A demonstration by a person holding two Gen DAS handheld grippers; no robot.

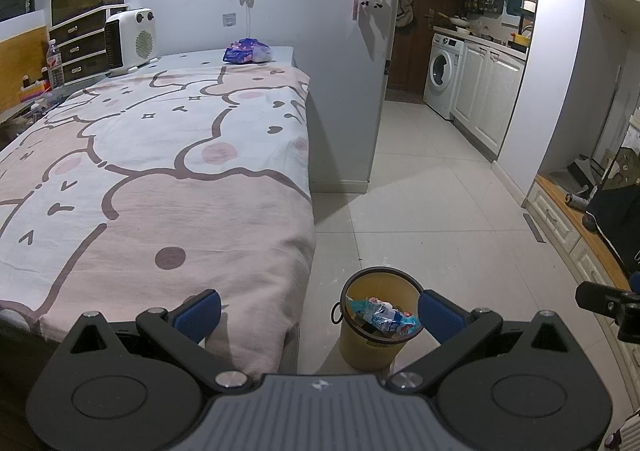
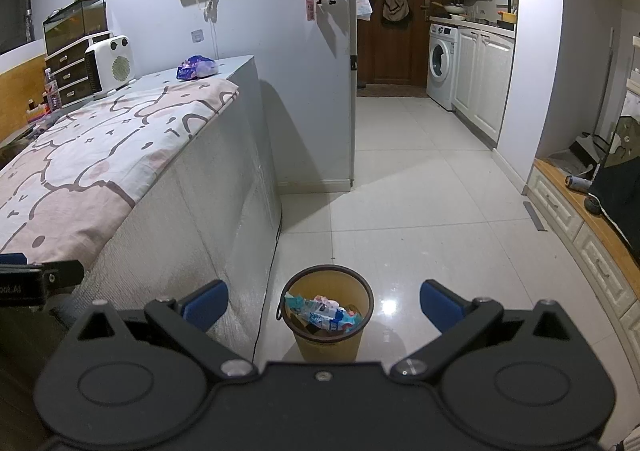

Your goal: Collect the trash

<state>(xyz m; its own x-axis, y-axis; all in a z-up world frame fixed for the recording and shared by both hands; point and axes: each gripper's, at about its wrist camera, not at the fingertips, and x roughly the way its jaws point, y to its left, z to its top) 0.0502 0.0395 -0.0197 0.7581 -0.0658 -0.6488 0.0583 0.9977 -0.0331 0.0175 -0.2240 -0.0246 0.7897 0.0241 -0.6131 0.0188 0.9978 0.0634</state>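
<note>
Four fingers [image 1: 198, 313] apart; one bin [image 2: 327, 315]

I see a bed [image 1: 152, 155] with a pink cartoon cover filling the left of the frame, pale walls [image 1: 304, 3] behind it, glossy white floor tiles [image 1: 432, 191] centre, and a washing machine [image 1: 442, 75] by white cabinets [image 1: 488, 91] upper right.
</note>
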